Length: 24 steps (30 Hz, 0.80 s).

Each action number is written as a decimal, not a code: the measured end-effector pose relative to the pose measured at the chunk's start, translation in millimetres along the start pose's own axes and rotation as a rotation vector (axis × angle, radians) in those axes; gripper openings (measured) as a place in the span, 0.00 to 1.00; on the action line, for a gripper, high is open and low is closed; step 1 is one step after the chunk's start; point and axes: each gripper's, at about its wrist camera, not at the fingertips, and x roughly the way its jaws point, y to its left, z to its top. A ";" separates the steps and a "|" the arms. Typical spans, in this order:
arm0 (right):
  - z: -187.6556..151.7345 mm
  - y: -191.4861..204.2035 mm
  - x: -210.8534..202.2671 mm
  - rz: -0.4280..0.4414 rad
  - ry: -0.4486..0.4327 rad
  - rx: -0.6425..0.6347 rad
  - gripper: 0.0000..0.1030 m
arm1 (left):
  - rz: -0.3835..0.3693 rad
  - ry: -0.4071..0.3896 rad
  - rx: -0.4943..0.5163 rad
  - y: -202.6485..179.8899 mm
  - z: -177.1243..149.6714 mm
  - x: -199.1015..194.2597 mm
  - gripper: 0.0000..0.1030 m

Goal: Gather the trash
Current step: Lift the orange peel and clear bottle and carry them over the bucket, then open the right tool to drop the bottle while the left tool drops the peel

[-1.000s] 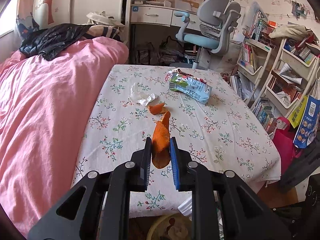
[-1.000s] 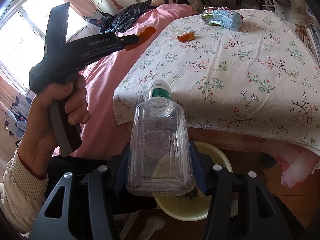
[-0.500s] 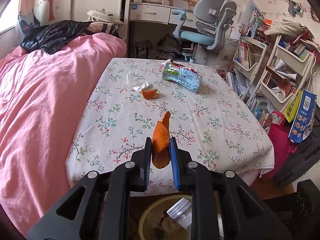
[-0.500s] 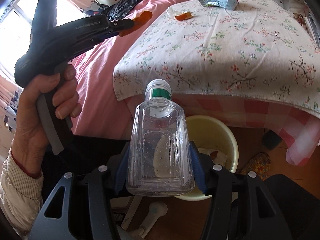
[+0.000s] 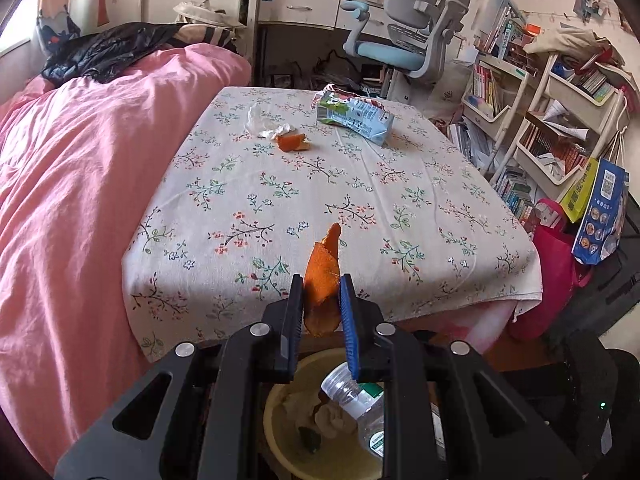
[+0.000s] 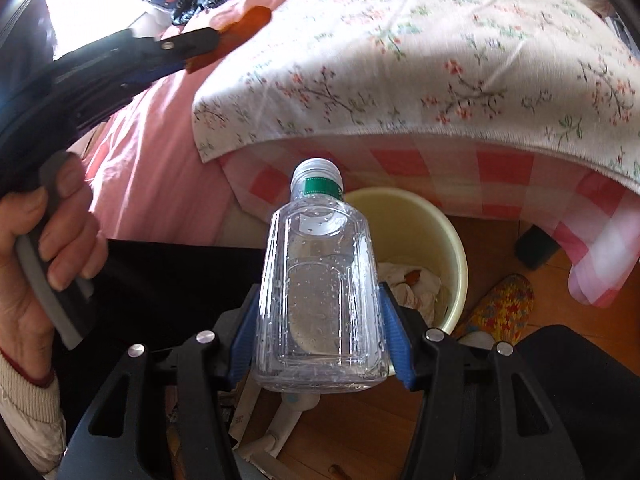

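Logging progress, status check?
Left tool clamps orange peel. Right tool clamps plastic bottle over yellow bin. Nothing blocking.

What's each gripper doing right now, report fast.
Left gripper: shut on the orange peel.
Right gripper: shut on the clear plastic bottle.

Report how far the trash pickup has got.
Done: the yellow bin already holds crumpled tissue. In hand: the left gripper clamps a strip of orange peel, and the right gripper clamps a clear plastic bottle above the bin; neither is dropped yet. Left on the table: a white tissue, a small peel piece and a milk carton.
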 end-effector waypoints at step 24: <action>-0.7 -36.9 25.3 0.015 0.038 0.209 0.56 | 0.024 0.120 0.002 -5.5 -47.1 -1.5 0.17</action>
